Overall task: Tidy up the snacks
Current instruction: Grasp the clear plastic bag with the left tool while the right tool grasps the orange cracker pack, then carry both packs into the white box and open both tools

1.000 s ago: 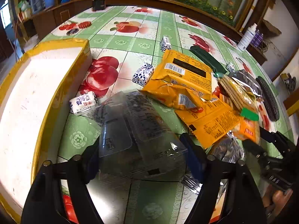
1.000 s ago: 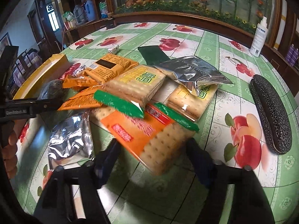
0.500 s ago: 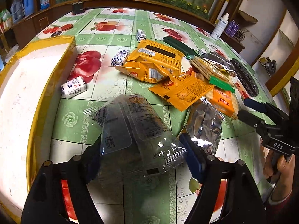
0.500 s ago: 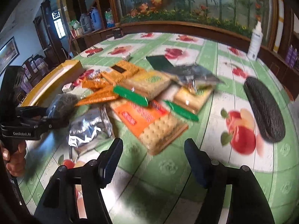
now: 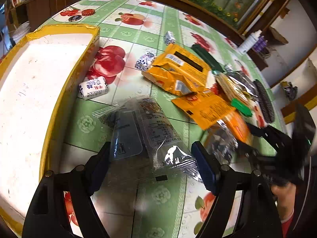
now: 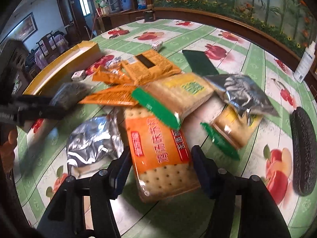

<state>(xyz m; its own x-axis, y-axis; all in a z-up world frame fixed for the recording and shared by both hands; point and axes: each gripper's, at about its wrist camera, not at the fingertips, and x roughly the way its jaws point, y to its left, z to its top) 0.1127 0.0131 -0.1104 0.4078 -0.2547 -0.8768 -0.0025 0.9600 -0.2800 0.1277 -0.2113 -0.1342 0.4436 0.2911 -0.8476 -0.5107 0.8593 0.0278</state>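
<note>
My left gripper [image 5: 152,164] is shut on a clear plastic snack packet [image 5: 146,134] and holds it above the table, beside the yellow-edged white box [image 5: 39,83]. My right gripper [image 6: 160,166] is open, its jaws on either side of the orange cracker pack [image 6: 158,154], which lies on the table. A pile of snacks lies beyond: yellow-orange bags [image 5: 178,71], a green-ended cracker pack [image 6: 174,97], and silver foil bags [image 6: 93,138]. The right gripper [image 5: 263,138] also shows at the right of the left wrist view.
Small blue-and-white candies [image 5: 93,87] lie near the box. A dark green packet [image 6: 198,61] and a black glasses case [image 6: 303,148] lie on the fruit-print tablecloth [image 6: 237,49]. A white bottle [image 6: 305,61] stands at the far right edge.
The right gripper has come down and forward around the orange cracker pack. The left gripper still holds the clear packet and has turned toward the box.
</note>
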